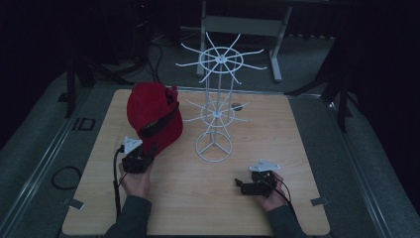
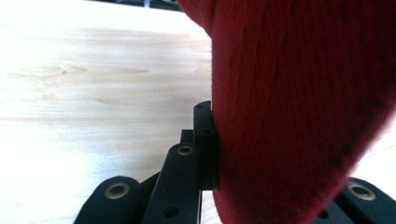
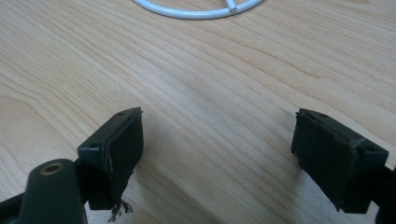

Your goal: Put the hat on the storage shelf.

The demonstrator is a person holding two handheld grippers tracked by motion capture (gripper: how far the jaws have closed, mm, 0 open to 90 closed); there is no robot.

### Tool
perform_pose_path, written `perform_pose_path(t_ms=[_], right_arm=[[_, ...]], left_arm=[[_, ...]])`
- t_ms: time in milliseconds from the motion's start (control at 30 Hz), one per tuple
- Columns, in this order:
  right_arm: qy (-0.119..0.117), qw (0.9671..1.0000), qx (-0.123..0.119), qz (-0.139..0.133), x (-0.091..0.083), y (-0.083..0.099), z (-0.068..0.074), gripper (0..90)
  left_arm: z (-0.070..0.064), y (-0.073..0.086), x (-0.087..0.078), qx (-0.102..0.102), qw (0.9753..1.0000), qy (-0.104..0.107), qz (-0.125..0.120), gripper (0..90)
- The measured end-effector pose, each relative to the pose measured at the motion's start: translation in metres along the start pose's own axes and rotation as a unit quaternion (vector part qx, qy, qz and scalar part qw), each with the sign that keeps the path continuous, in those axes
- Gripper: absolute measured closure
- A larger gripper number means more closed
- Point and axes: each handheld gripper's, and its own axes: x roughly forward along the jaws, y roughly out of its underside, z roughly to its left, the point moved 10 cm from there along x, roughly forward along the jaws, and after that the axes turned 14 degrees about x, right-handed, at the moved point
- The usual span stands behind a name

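A red cap (image 1: 153, 116) is held up off the wooden table (image 1: 163, 198) at the left, its black inner band facing the camera. My left gripper (image 1: 148, 154) is shut on the cap's lower edge; in the left gripper view the red fabric (image 2: 299, 107) presses against the one visible jaw. A white wire hat stand (image 1: 218, 106) with two rings of hooks rises at the table's middle, just right of the cap. My right gripper (image 1: 242, 187) rests low near the front right, open, nothing between its fingers (image 3: 116, 149), pointing toward the stand's round base (image 3: 196, 11).
The stand's base ring (image 1: 213, 148) sits between the two grippers. Cables (image 1: 64, 176) trail on the floor at the left. A grey metal frame (image 1: 242, 25) stands behind the table. Dark floor surrounds the table edges.
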Motion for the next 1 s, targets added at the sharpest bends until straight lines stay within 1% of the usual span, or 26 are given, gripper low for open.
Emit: perform_pose_path(t_ms=[300,400,633,867,967,1000], right_arm=[[0.0,1.0,0.0,0.0,0.0,0.0,0.0,16.7],[0.0,1.0,0.0,0.0,0.0,0.0,0.0,16.7],[0.0,1.0,-0.001,0.0,0.0,0.0,0.0,16.7],[0.001,1.0,0.0,0.0,0.0,0.0,0.0,16.7],[0.0,1.0,0.001,-0.001,0.0,0.0,0.0,16.7],[0.001,1.0,0.001,-0.001,0.0,0.0,0.0,16.7]], left_arm=[[0.002,-0.014,-0.005,0.001,0.9999,-0.005,-0.013,86.0],[0.004,-0.019,-0.007,0.004,0.9998,-0.01,-0.015,86.0],[0.007,-0.028,-0.012,0.006,0.9996,-0.013,-0.023,86.0],[0.008,-0.037,-0.016,0.013,0.9993,-0.014,-0.031,86.0],[0.007,-0.045,-0.02,0.021,0.999,-0.014,-0.036,86.0],[0.007,-0.047,-0.02,0.02,0.9989,-0.015,-0.038,86.0]])
